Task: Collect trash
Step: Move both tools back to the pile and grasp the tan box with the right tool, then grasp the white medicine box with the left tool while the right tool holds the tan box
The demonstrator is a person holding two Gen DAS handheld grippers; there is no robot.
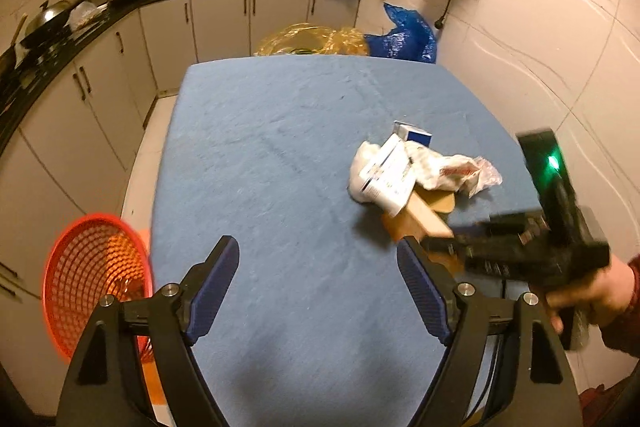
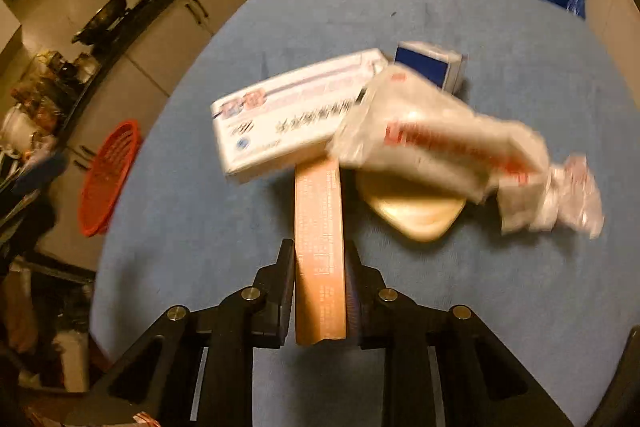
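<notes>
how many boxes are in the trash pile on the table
3: a tan box clamped between the right jaws, a white box lying across its far end, a blue-and-white box behind. More could be hidden under the crumpled wrapper.

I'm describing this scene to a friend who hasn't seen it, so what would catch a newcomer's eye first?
First, the heap of trash on the blue table: a white printed box, a crumpled plastic wrapper and a small blue carton behind them. The right gripper is shut on a long tan box at the heap's near edge. A red mesh basket glows off the table's left side, beside the open left gripper.
</notes>
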